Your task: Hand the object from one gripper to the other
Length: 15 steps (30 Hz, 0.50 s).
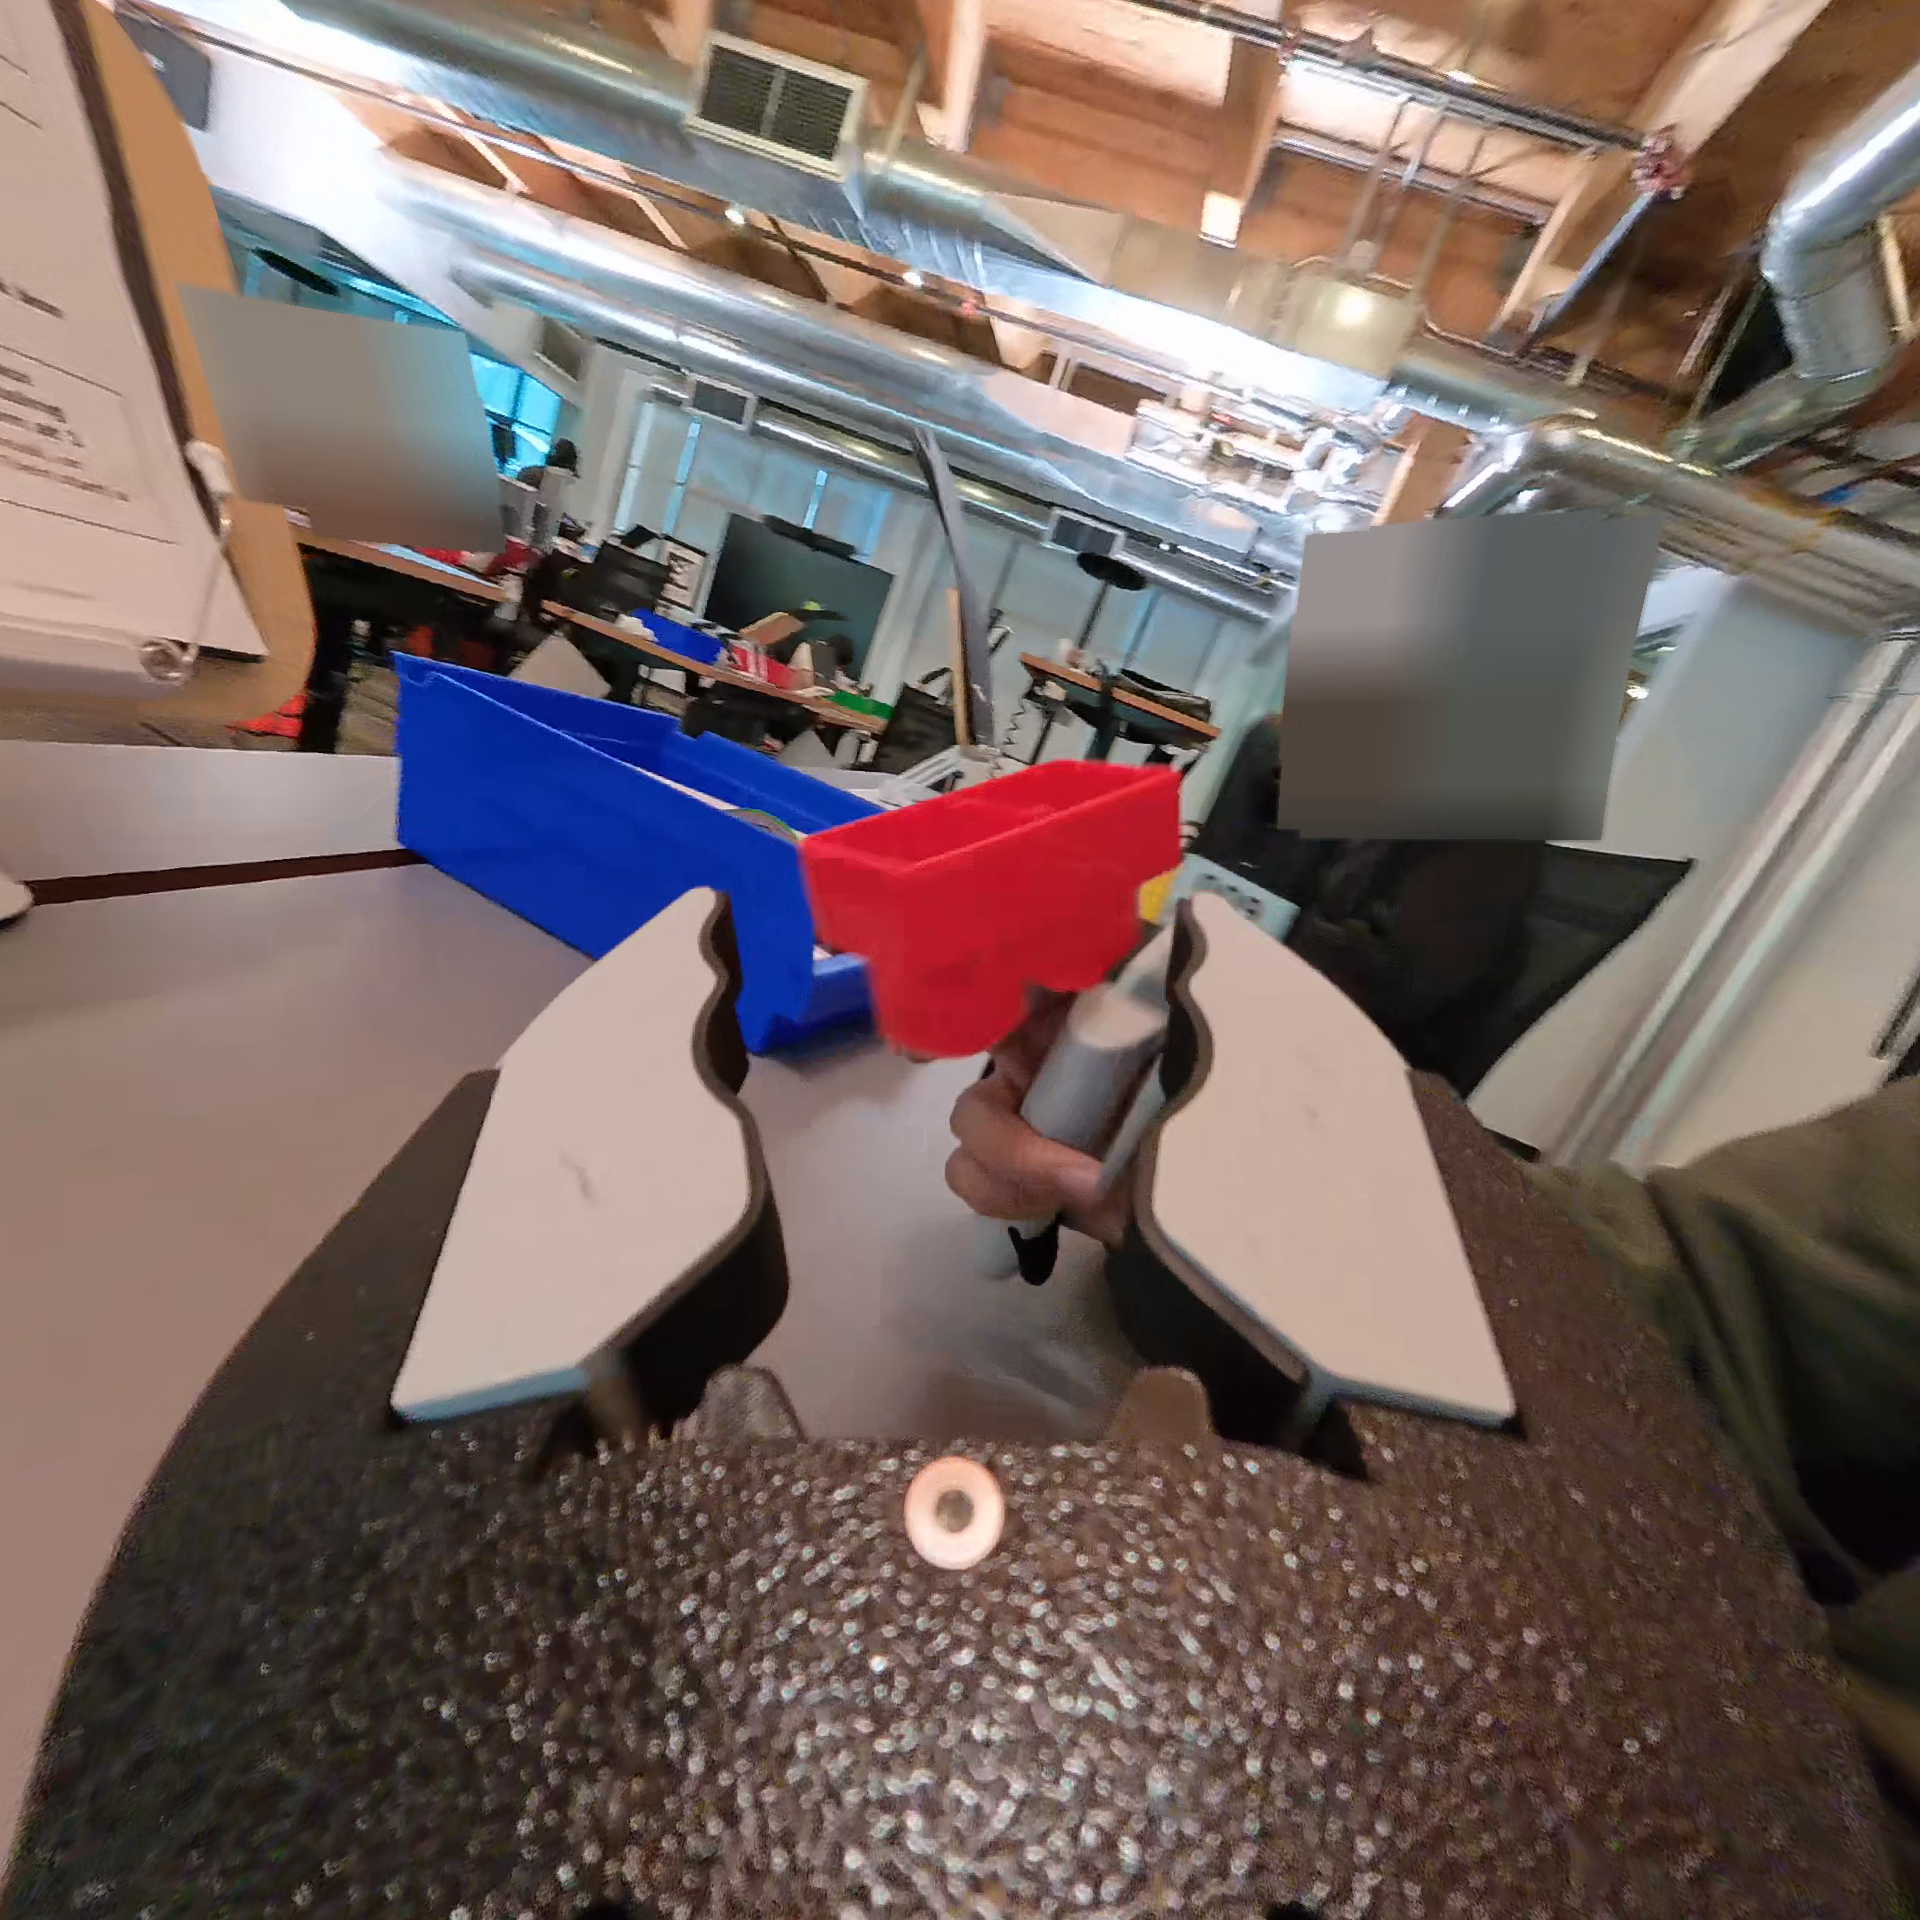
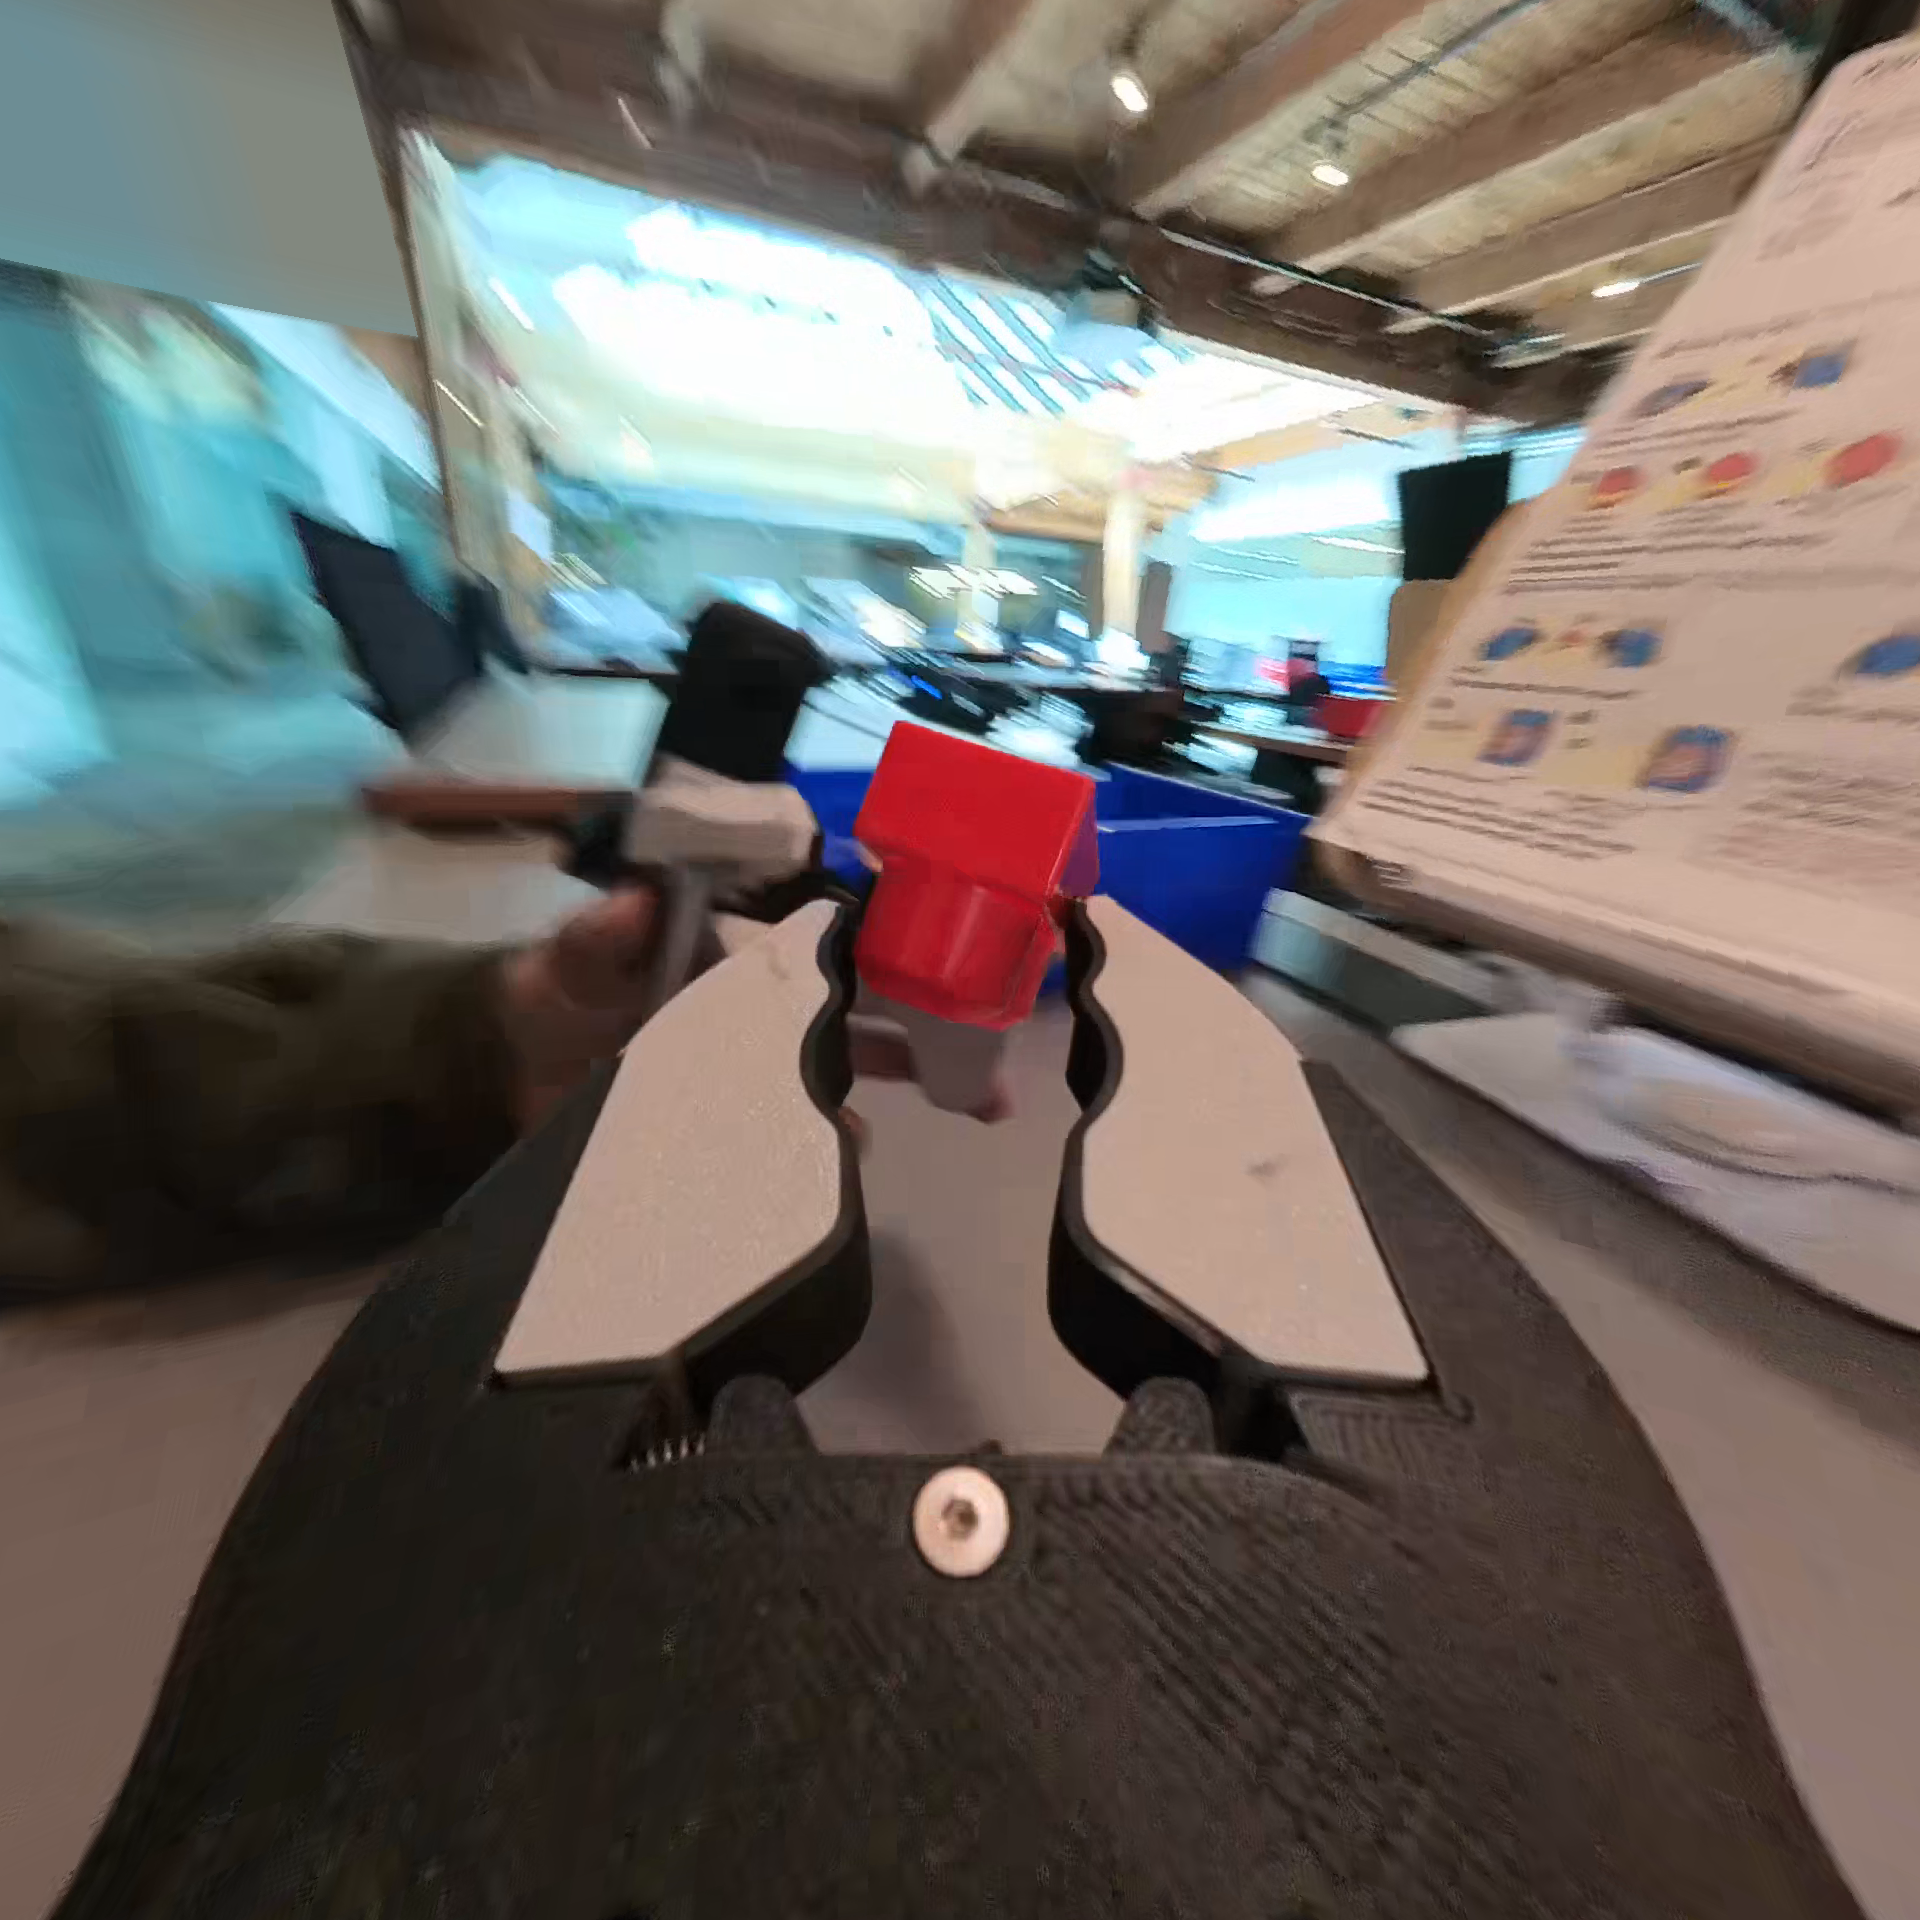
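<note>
Right hand-held gripper (image 2: 961,935): jaws closed partway upon the lower, rounded section of the red object (image 2: 966,883), the two wavy fingertips pressing its flanks; the object's square upper block stands clear of the tips toward 12 o'clock, tilted slightly toward 1 o'clock, so that its long axis in this view runs nearly straight on from the fingers. Left hand-held gripper (image 1: 951,925): jaws spread wide with nothing between them; the same red object (image 1: 992,894) sits just beyond the tips, apart from the left fingertip (image 1: 707,935); whether it meets the right fingertip cannot be told. In the left wrist view the object reads as an open-topped tray with inner compartments and a scalloped underside, its long axis running from 8 o'clock to 2 o'clock, the near end pointing toward 8 o'clock. Below it a person's hand (image 1: 1023,1153) grips a grey handle at 5 o'clock of the object. A blue bin (image 1: 582,821) rests on the grey bench (image 1: 260,1039) at 10 o'clock of the object, behind it. A printed sheet (image 2: 1662,623) on a board stands at 3 o'clock in the right wrist view, which is motion-blurred.
</note>
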Available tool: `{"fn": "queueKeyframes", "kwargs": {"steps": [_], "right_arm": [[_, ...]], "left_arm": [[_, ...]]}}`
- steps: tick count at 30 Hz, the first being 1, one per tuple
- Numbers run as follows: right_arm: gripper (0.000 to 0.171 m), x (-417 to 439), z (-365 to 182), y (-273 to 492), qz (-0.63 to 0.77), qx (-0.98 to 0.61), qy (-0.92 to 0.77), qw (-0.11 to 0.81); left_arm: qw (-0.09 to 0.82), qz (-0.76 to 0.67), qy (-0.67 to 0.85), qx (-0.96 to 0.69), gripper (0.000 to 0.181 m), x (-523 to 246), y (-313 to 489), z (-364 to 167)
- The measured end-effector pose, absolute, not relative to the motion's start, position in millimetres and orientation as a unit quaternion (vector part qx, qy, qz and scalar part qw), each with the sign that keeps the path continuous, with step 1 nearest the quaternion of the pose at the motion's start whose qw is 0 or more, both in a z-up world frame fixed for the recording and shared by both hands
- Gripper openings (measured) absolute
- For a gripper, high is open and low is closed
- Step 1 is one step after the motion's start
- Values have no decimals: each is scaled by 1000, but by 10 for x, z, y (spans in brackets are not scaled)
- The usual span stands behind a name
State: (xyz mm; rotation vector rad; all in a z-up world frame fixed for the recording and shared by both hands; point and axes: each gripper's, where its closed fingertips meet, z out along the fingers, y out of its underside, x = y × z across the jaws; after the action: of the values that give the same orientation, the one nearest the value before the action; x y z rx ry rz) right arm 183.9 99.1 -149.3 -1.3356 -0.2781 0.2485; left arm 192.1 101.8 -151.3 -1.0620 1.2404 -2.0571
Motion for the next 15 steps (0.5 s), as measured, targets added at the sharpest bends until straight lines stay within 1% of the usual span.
{"fn": "queueKeyframes", "kwargs": {"steps": [1, 4, 8, 10, 12, 14, 15], "right_arm": [[39, 1803, -1427, 938, 182, -594, -119, 775], [39, 1725, -1359, 850, 324, -562, -108, 754], [38, 1616, -1400, 830, 357, -566, -129, 732], [38, 1598, -1408, 838, 344, -569, -133, 734], [36, 1642, -1449, 877, 321, -583, -124, 736], [31, 1784, -1514, 943, 271, -599, -93, 748], [38, 1885, -1551, 985, 245, -610, -66, 751]], "left_arm": [[244, -762, 462, -383, 80, 1892, 1012, -1506], [216, -789, 468, -333, 65, 1746, 962, -1397], [184, -805, 471, -309, 38, 1648, 953, -1352], [174, -806, 476, -307, 37, 1636, 960, -1365], [204, -790, 483, -319, 37, 1674, 1011, -1391], [280, -750, 500, -330, 36, 1740, 1097, -1447], [324, -726, 510, -329, 36, 1763, 1136, -1462]]}}
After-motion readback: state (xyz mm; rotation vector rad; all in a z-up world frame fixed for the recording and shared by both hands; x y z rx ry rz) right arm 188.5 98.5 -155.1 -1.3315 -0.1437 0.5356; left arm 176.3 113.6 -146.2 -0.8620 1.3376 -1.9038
